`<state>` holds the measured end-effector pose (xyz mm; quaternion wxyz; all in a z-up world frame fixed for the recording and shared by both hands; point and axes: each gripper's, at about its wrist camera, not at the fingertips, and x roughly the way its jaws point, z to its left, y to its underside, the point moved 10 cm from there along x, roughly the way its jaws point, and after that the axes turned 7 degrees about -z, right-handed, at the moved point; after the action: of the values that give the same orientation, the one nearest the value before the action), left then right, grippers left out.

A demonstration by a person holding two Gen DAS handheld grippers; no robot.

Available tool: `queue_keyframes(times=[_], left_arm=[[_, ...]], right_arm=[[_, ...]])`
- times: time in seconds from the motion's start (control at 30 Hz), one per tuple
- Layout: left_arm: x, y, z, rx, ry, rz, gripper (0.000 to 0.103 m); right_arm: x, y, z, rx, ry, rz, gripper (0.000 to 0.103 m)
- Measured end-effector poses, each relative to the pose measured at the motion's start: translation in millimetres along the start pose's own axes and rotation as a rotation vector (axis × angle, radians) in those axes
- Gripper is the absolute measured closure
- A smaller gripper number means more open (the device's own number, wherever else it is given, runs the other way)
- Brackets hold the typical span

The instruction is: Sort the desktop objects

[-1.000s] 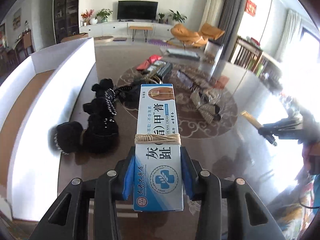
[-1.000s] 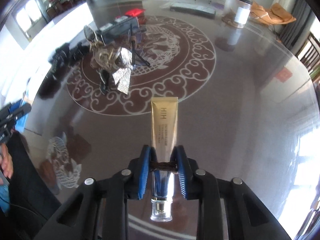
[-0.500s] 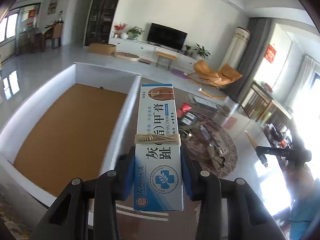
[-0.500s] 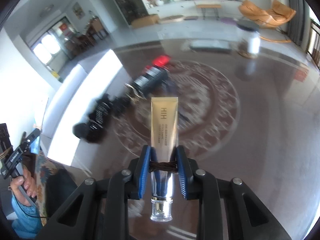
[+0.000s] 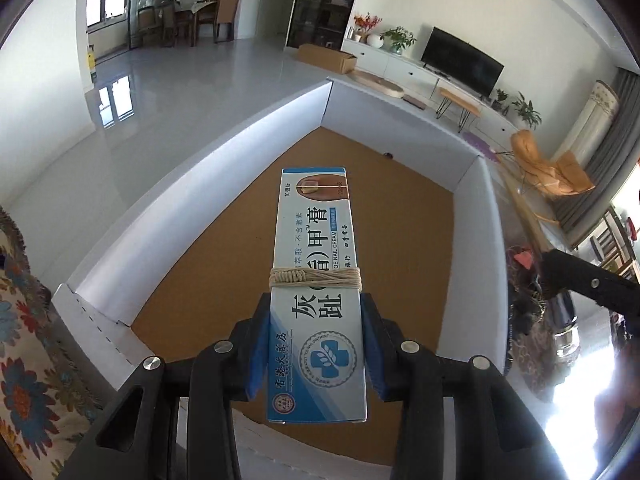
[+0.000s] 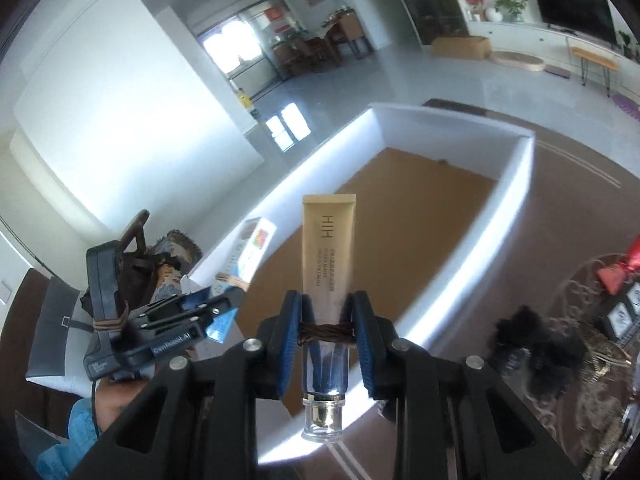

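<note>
Fingers (image 5: 260,354) of the left gripper (image 5: 316,344) clamp a blue-and-white ointment box (image 5: 316,292); beyond and below lies the white tray (image 5: 208,168) with its brown floor. Right gripper (image 6: 327,336) pads pinch a gold cream tube (image 6: 329,248), tray ahead.

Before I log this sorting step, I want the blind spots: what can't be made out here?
- Left wrist view: the box's near floor is hidden behind the nail cream carton and left gripper.
- Right wrist view: small print on the gold tube is too small; black fuzzy items on the table are blurred.
</note>
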<state>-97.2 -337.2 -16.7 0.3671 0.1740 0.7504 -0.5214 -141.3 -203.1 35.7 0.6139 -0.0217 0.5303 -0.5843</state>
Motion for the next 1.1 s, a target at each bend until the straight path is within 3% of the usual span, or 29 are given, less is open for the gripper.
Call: queue_keyframes(times=[0.13, 0.33, 0.43, 0.5, 0.63, 0.73, 0.83, 0.93, 0.97, 1.1], left_arm=[[15.3, 10.1, 3.2, 0.006, -0.022, 0.031, 0.062], [29.7, 23.2, 9.5, -0.018, -0.045, 0.075, 0.058], [28.5, 24.2, 3.1, -0.001, -0.042, 0.071, 0.043], [21.2, 21.8, -1.8, 0.01, -0.053, 0.041, 0.033], [-5.8, 21.9, -18.5, -0.003, -0.04, -0.029, 0.032], [-36.4, 28.0, -57.8, 0.009, 0.038, -0.094, 0.032], [-63.3, 40.3, -110.1, 0.068, 0.144, -0.135, 0.032], [-84.7, 58.8, -171.3, 0.146, 0.26, -0.144, 0.019], [-90.0, 64.6, -187.4, 0.166, 0.288, -0.142, 0.013], [-94.7, 110.9, -255.0, 0.296, 0.374, -0.087, 0.011]], right_arm=[[59.4, 27.3, 9.3, -0.024, 0.033, 0.089, 0.076], [88.8, 53.1, 12.0, -0.184, 0.118, 0.125, 0.073], [81.5, 52.2, 7.4, -0.18, 0.106, 0.115, 0.062], [69.0, 44.4, 2.0, -0.162, 0.117, 0.072, 0.044], [24.6, 34.7, -14.0, -0.128, 0.128, -0.049, 0.042], [-24.6, 39.9, -39.7, -0.121, 0.195, -0.151, 0.029], [-84.4, 64.6, -81.1, -0.104, 0.317, -0.229, 0.021], [-140.8, 98.0, -129.4, -0.065, 0.456, -0.274, 0.019], [-157.8, 108.6, -144.6, -0.056, 0.506, -0.284, 0.019], [-221.8, 162.5, -207.3, -0.009, 0.712, -0.285, 0.013]])
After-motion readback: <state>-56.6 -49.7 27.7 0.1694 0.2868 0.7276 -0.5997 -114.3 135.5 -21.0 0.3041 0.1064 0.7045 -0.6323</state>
